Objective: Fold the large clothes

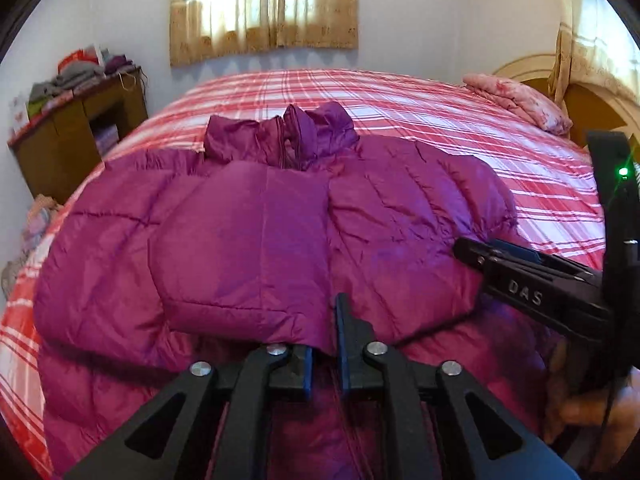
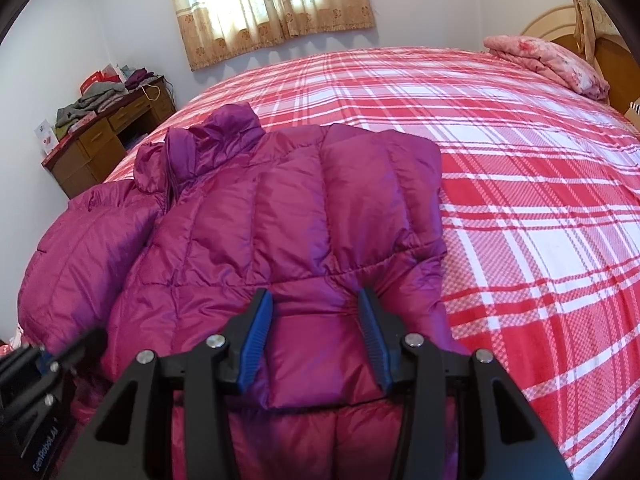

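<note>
A magenta puffer jacket [image 1: 256, 248] lies on the red plaid bed [image 1: 440, 128], collar toward the far side, both sleeves folded in over the front. My left gripper [image 1: 324, 340] is at the cuff of the left folded sleeve, jaws close together; its left finger is hidden under the cuff fabric. My right gripper [image 2: 316, 336] is open, its blue pads [image 2: 256, 340] straddling the cuff end of the right folded sleeve [image 2: 320, 220] of the jacket [image 2: 224, 240]. The right gripper also shows in the left wrist view [image 1: 464, 250], over the jacket's right side.
A folded pink floral quilt [image 2: 548, 60] lies at the bed's far right by a wooden headboard [image 2: 616, 56]. A wooden desk [image 2: 104, 140] piled with clothes stands at the far left. A curtained window [image 2: 272, 4] is on the far wall. Bare plaid bed [image 2: 540, 208] lies right of the jacket.
</note>
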Motion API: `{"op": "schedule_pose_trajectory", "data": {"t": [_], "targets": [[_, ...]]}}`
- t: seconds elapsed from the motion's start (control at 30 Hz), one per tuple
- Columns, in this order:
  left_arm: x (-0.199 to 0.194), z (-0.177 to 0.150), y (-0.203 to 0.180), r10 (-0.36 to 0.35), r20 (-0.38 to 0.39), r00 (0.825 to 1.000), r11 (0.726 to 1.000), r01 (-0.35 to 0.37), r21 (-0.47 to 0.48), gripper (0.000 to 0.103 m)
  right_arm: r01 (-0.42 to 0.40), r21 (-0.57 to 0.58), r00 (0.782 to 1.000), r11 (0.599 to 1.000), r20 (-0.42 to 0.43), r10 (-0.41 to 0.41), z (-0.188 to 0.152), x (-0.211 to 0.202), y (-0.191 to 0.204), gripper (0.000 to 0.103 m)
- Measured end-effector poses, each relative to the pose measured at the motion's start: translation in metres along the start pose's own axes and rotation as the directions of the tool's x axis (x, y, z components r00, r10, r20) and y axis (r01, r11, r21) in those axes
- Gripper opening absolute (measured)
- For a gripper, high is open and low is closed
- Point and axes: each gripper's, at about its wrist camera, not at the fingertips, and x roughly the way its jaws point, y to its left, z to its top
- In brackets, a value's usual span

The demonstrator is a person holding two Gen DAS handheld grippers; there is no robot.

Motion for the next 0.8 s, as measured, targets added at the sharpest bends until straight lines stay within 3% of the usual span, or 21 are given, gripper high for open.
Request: {"op": "schedule_pose_trajectory", "data": {"t": [0.07,0.13,0.27,0.43,0.53,0.63,0.67,0.8], "targets": [[-0.005,-0.003,0.002,-0.024,-0.003,1.000,1.000,0.024,-0.003,0.039,0.000,0.003,1.000,1.000,-0.002,0.000,0.000,0.000,0.000,0.048],[-0.009,-0.006,-0.006,-0.038,0.008,0.999,0.999,0.038,0.005,0.073,0.003,0.000,1.000,1.000,-0.002,-0.003,0.000,0.000,0.000,0.048],[-0.033,-0.023,-0.019,-0.016,0.040,0.999,0.999,0.014,0.042,0.076,0.009,-0.009,1.000,1.000,-0.006,-0.009,0.001,0.000,0.002,0.051],[-0.070,-0.044,0.004,0.018,0.079,0.997,0.999,-0.014,-0.050,0.076,0.027,-0.065,0.999,0.998,-0.025,-0.029,0.008,-0.006,0.018,0.057],[-0.090,-0.056,0.036,0.075,0.094,0.993,0.987,-0.061,-0.146,0.076,-0.095,-0.040,0.995,0.995,0.017,0.096,0.013,-0.031,0.040,0.059],[-0.104,-0.063,0.073,0.170,0.077,0.982,0.956,-0.146,-0.253,0.076,-0.210,-0.093,0.976,0.973,0.035,0.214,0.015,-0.050,0.086,0.076],[-0.109,-0.065,0.086,0.202,0.072,0.977,0.941,-0.173,-0.290,0.076,-0.242,-0.132,0.968,0.961,0.036,0.248,0.015,-0.054,0.105,0.078],[-0.127,-0.067,0.121,0.276,0.066,0.959,0.898,-0.233,-0.373,0.076,-0.277,-0.276,0.957,0.920,0.010,0.290,0.007,-0.052,0.167,0.078]]}}
